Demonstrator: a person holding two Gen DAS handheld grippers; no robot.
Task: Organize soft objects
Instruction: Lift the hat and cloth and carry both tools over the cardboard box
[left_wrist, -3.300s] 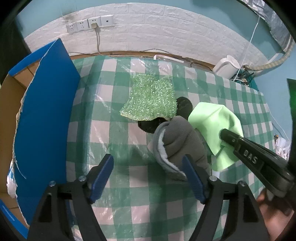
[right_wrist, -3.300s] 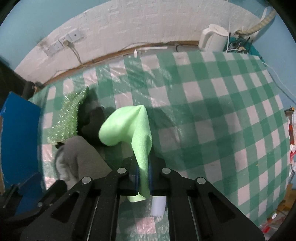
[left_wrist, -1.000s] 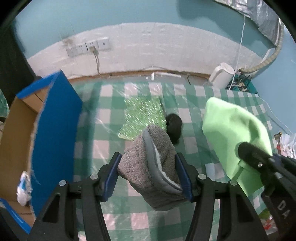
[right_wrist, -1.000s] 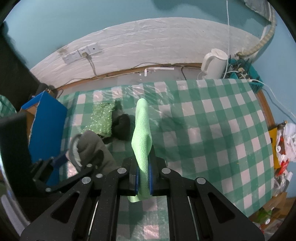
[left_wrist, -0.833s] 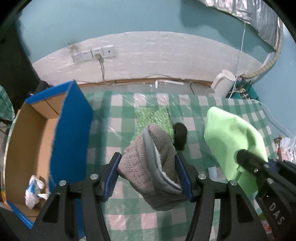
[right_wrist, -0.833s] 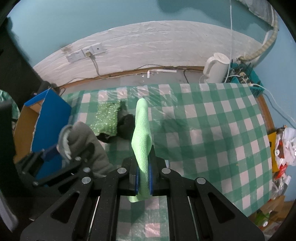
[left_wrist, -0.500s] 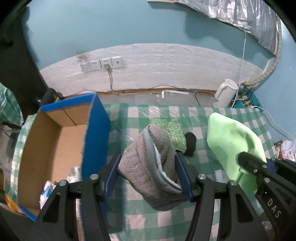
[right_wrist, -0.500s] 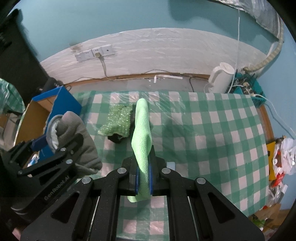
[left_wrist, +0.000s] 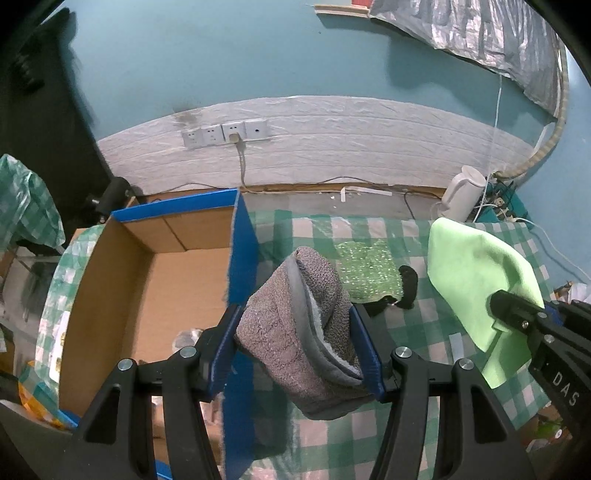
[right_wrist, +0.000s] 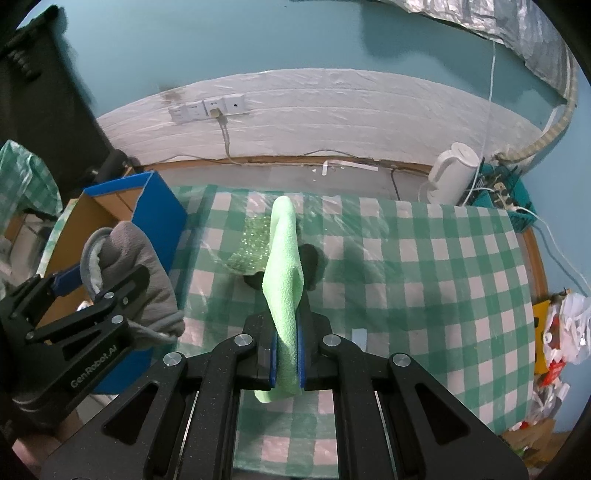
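Left gripper (left_wrist: 297, 345): blue pads pinch a folded grey fleece garment (left_wrist: 299, 325) from both sides, the jaws held apart by its bulk; the bundle hangs clear of the table, its lower fold drooping below the pads. Right gripper (right_wrist: 287, 356): jaws pressed nearly together on a thin lime-green cloth (right_wrist: 284, 266), which stands up between the pads and flops forward at its tip.

Just behind the grey bundle rises the blue wall of an open cardboard box (left_wrist: 240, 266), its brown interior to the left with a few small items at the bottom (too blurred to name). On the green-checked tablecloth (right_wrist: 424, 277) two soft objects remain: a glittery green scrubbing cloth (left_wrist: 364, 273) and, touching its near edge, a small black fabric item (left_wrist: 406, 286). A white kettle (right_wrist: 452, 173) stands beyond the table's far right corner.

Risks, as judged: the drooping fleece could snag on the box's wall if carried across too low; the green cloth is held by a narrow strip only and might slip out under a quick swing.

Compared with one second earlier, both grippers are higher and further left: the box's interior is now broadly exposed, and the table items appear smaller. Both grips are unchanged.
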